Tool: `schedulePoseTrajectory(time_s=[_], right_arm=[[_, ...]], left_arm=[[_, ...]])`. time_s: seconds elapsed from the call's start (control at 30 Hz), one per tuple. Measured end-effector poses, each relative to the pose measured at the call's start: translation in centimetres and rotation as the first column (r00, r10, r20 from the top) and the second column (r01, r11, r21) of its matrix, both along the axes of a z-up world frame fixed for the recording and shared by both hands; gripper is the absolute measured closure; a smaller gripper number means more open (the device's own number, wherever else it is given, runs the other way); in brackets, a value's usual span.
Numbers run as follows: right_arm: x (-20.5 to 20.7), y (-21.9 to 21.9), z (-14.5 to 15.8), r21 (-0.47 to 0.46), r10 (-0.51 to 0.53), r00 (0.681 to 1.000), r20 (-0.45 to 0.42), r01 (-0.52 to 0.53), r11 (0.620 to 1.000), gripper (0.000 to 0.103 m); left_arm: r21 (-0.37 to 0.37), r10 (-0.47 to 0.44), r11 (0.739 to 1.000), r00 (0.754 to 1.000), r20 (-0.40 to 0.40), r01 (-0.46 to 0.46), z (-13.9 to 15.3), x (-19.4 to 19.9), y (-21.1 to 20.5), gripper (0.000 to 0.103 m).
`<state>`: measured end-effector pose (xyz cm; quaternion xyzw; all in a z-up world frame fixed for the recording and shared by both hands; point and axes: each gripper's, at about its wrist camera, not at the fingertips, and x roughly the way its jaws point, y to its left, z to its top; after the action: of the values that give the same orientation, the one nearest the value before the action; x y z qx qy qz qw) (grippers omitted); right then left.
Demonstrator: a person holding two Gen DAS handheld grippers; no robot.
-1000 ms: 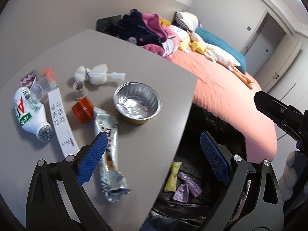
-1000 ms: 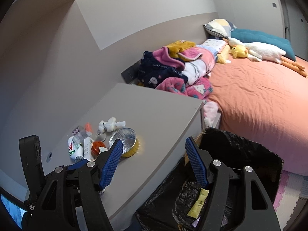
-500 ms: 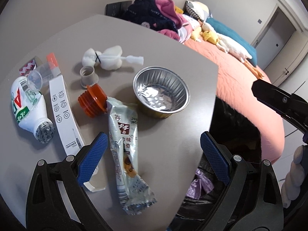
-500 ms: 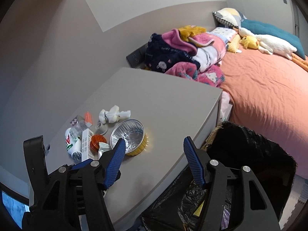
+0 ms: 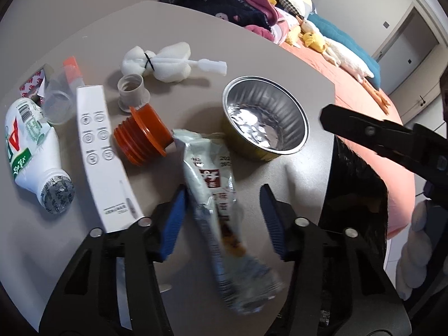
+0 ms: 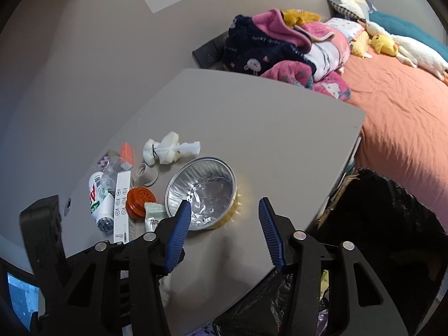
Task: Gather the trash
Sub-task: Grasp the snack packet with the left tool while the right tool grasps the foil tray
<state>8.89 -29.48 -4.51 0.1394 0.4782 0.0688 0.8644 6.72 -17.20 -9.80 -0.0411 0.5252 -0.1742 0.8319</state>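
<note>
Our left gripper (image 5: 222,218) was closing around the crinkled silver snack wrapper (image 5: 215,196), not yet pinching; next we needed a firm clamp.

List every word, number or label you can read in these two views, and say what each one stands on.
"AD": white bottle lying on the table.
"3M": red-and-white tape roll.
"lucky rabbit": dark blue garment on the bed.
White box: round icons and small print, too small to read.
Snack wrapper: printed characters and a date, too blurred to read.
</note>
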Motion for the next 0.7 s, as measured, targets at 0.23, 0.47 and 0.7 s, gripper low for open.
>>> schedulePoseTrajectory(time_s=[0.23, 0.47, 0.7], right_arm=[[1.8, 0.7, -2.0, 0.001, 0.003, 0.998, -0.058, -0.003, 1.0, 0.065], [2.4, 0.9, -3.6, 0.022, -0.006, 0.994, -0.107, 0.009, 1.0, 0.088], [2.1, 0.7, -2.7, 0.041, -0.011, 0.997, -0.076, 0.014, 0.999, 0.098]], left_arm=[[-0.013, 0.013, 1.0, 1.0, -0.003, -0.013, -0.1, 0.1, 1.2, 0.075], [-0.035, 0.012, 0.999, 1.0, -0.001, -0.012, 0.0, -0.1, 1.9, 0.08], [-0.051, 0.006, 0.999, 1.0, 0.018, -0.006, 0.6, -0.7, 2.0, 0.085]])
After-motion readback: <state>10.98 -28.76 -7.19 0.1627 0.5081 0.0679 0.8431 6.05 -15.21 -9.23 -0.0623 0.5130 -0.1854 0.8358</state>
